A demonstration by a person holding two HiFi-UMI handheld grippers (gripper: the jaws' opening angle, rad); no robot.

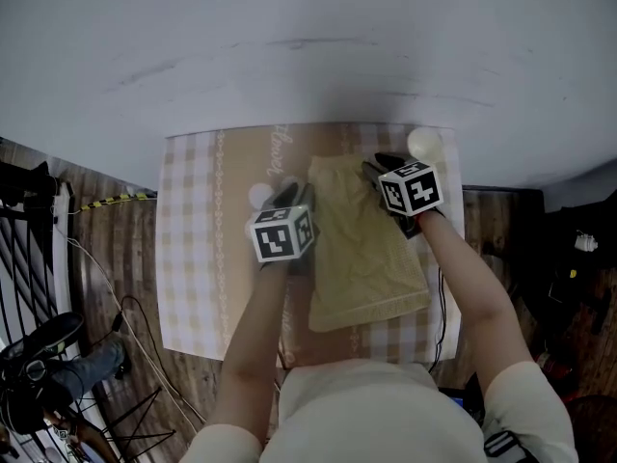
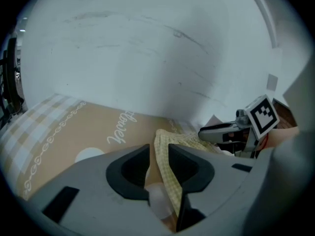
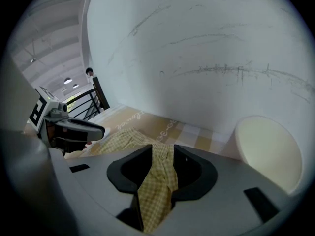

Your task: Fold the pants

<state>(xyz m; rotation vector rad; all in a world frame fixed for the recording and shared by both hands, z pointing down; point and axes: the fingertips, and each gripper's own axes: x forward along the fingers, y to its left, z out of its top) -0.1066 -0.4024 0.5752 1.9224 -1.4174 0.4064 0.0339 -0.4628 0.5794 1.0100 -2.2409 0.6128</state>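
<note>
Yellow checked pants [image 1: 364, 249] lie folded lengthwise on the checked tablecloth [image 1: 193, 258], waistband toward the wall. My left gripper [image 1: 289, 198] stands at the pants' upper left corner. In the left gripper view [image 2: 158, 163] the fabric edge [image 2: 170, 181] hangs between the jaws against the right one, with a gap on the left. My right gripper [image 1: 374, 170] is at the upper right corner. In the right gripper view [image 3: 160, 168] a strip of the pants [image 3: 156, 186] drapes loosely between wide jaws. Each gripper shows in the other's view, the right one [image 2: 221, 132] and the left one [image 3: 74, 129].
The table stands against a white wall [image 1: 308, 46]. Pale round patches show on the cloth [image 1: 425, 143] [image 2: 88, 155] [image 3: 268, 151]. Wooden floor with cables [image 1: 106, 258] lies to the left, a black railing [image 1: 24, 239] and a tripod [image 1: 145, 422] beyond.
</note>
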